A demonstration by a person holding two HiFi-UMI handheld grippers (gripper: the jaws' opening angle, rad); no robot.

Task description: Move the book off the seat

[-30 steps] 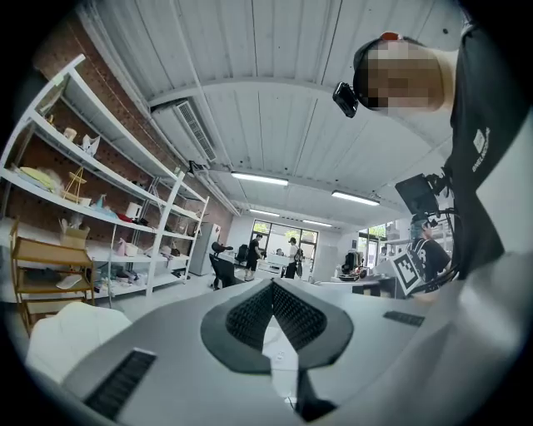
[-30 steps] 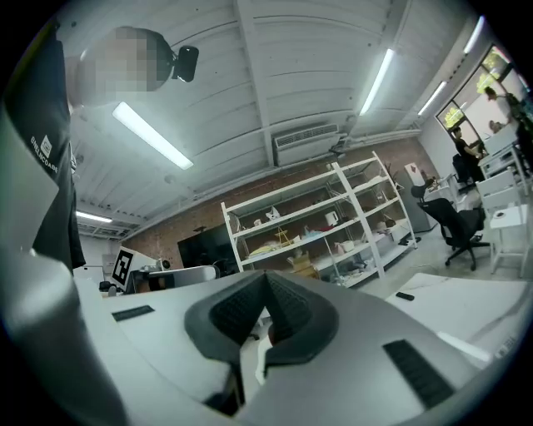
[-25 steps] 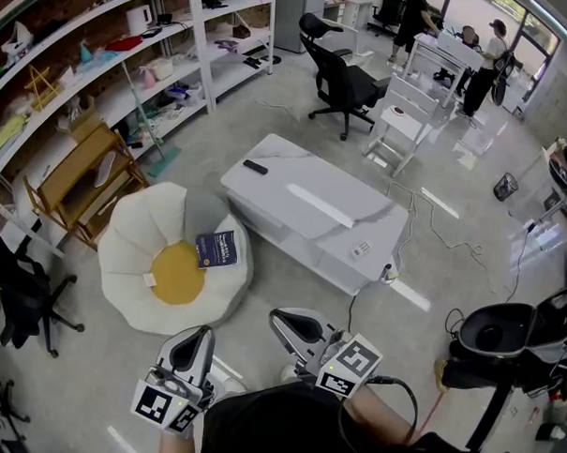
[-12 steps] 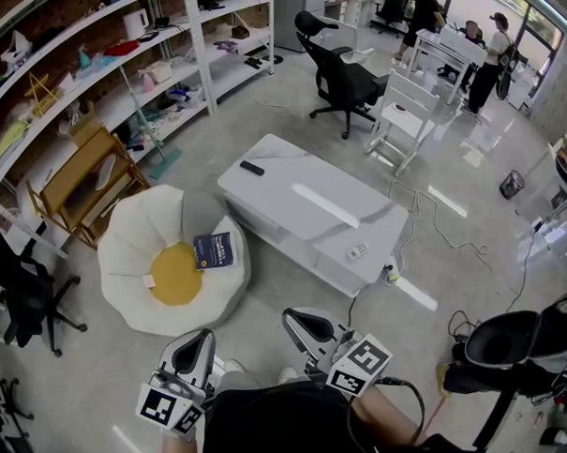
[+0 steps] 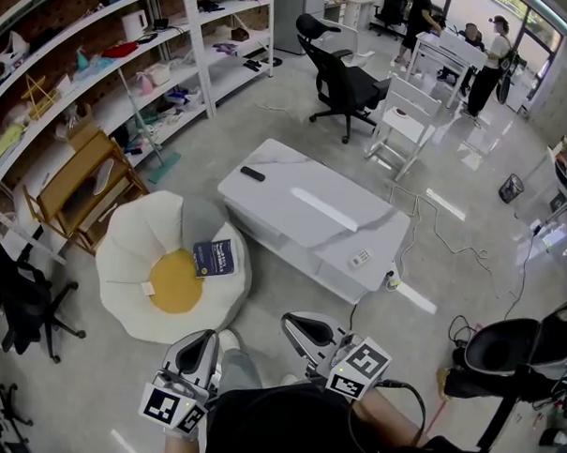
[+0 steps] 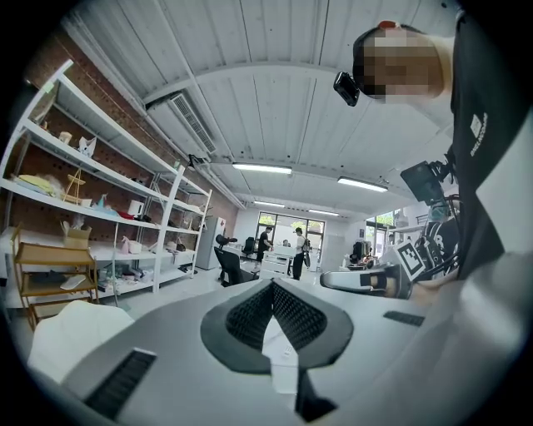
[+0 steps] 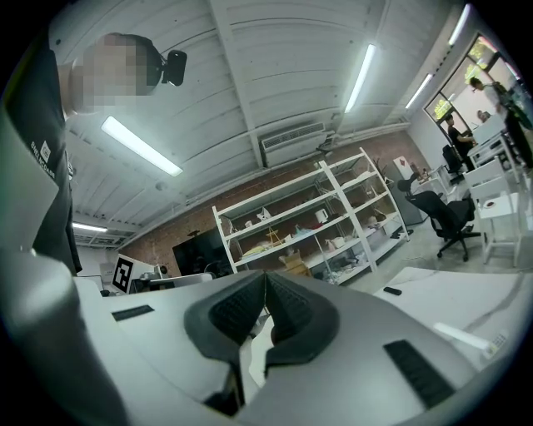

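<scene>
Along the brick wall, from 9 round to 11 o'clock of the head view, runs the long white metal shelving unit (image 5: 193, 39), its boards crowded with small items too tiny to name. Dead centre sits the low white marble-look rectangular table (image 5: 312, 213). Just beside its 8 o'clock corner is the cream petal-shaped beanbag seat with the yellow round centre (image 5: 132, 247), on the grey floor. Up at 12 o'clock, a black wheeled office chair (image 5: 342, 78) stands well clear of the table. A light wooden slatted rack (image 5: 79, 179) stands at the seat's 10 o'clock, near the shelving.

Down at 6 o'clock, both tools are low and close to the person's body. The left gripper (image 5: 202, 339) has its ribbed pads pressed together on nothing. The right gripper (image 5: 293, 320) is clenched the same way, pads meeting with nothing between them. Both are well apart from the seat.

Now the dark blue book with white cover print (image 5: 215, 258): it lies flat on the seat at the yellow centre's 2 o'clock, partly over the cream petal nearest the table. Smallest of all, a black remote control (image 5: 253, 174) rests near the table's 10 o'clock corner.
</scene>
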